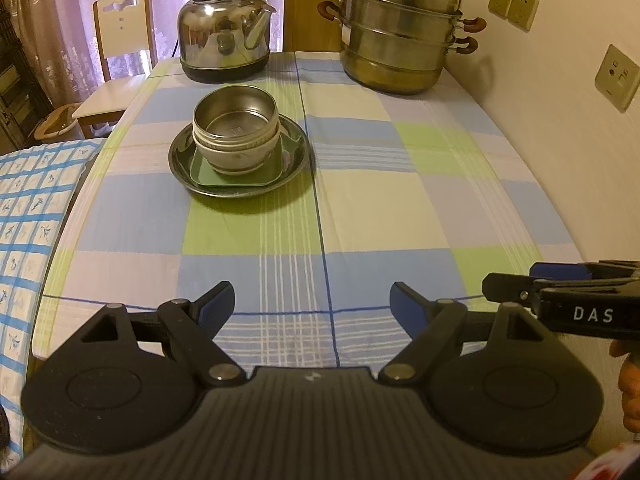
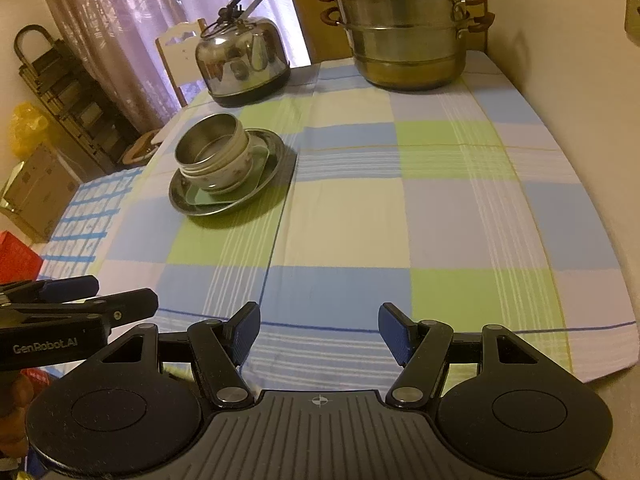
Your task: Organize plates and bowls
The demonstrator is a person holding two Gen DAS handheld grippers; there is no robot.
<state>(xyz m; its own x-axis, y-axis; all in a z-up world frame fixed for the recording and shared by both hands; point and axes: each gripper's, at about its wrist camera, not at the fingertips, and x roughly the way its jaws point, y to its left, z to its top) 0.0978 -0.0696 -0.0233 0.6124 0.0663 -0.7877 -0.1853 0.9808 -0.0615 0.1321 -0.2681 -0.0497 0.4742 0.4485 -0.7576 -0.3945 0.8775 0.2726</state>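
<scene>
A steel bowl [image 1: 235, 116] is nested in a white flowered bowl [image 1: 240, 154], which stands on a green square plate [image 1: 208, 174] inside a round steel plate [image 1: 296, 160], left of the table's middle. The stack also shows in the right wrist view: steel bowl [image 2: 208, 142], white bowl [image 2: 234, 172], green plate [image 2: 204, 197], steel plate [image 2: 272, 152]. My left gripper [image 1: 312, 306] is open and empty over the near table edge. My right gripper [image 2: 319, 330] is open and empty beside it; it shows at the right of the left wrist view [image 1: 516, 284].
A steel kettle [image 1: 224, 36] and a stacked steamer pot [image 1: 400, 36] stand at the table's far end. A checked cloth [image 1: 400, 200] covers the table. A wall with sockets [image 1: 616, 76] runs along the right. A chair [image 1: 120, 48] stands at the far left.
</scene>
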